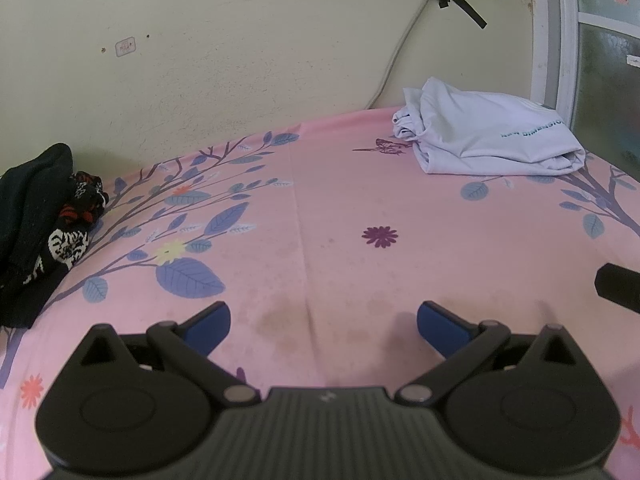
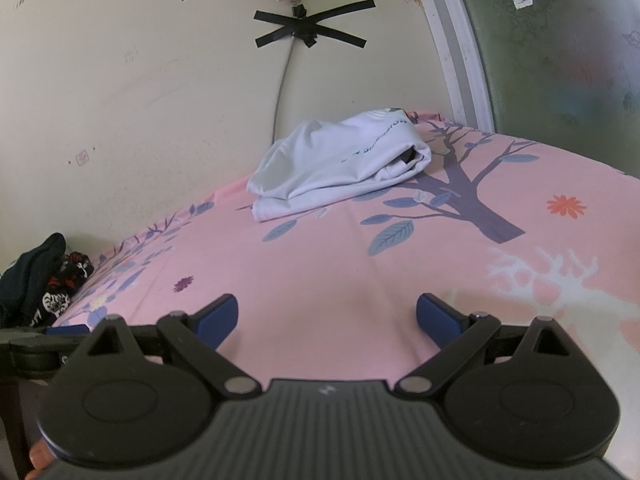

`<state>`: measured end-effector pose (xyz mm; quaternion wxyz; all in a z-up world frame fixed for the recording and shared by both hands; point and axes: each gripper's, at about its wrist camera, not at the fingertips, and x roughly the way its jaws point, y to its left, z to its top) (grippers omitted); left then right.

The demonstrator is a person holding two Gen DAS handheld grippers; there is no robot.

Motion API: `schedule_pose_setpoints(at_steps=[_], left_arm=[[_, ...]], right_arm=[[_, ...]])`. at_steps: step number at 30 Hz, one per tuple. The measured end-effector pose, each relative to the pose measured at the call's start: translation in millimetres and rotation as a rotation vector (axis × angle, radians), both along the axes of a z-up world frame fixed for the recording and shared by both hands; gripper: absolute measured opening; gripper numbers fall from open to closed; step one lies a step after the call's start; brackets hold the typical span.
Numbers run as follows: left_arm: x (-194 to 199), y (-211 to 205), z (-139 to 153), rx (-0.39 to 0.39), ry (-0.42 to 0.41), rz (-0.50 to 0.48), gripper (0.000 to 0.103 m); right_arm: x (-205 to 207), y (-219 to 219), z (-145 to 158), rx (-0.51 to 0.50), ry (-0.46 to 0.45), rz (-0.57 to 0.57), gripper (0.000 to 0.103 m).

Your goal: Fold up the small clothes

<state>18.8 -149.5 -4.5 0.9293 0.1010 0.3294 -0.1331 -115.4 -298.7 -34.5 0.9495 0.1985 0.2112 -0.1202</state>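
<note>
**Both grippers spread above a pink bed, folded shirt by the wall**

The left gripper (image 1: 323,326) is nearest, its blue-padded fingers (image 1: 209,330) spread wide with nothing between them, over the pink bed sheet (image 1: 340,208) printed with trees and flowers. The right gripper (image 2: 326,322) is likewise released and empty above the same sheet. A folded pale lilac garment (image 1: 488,136) lies at the far side by the wall, near a window frame (image 1: 560,40); its teal lettering reads partly "DIMENSION", the rest illegible. A dark pile of clothes (image 1: 36,216), black with red and white patterns, sits at the left edge, well apart from it.
</note>
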Motion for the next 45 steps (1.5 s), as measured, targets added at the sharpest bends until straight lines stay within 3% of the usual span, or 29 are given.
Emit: schedule_pose_setpoints(at_steps=[45], left_arm=[[-1.2,-3.9,-1.7,0.045,-0.024,0.024,0.103]], right_arm=[[1.4,-0.4,2.2,-0.014,-0.02,0.045,0.091]])
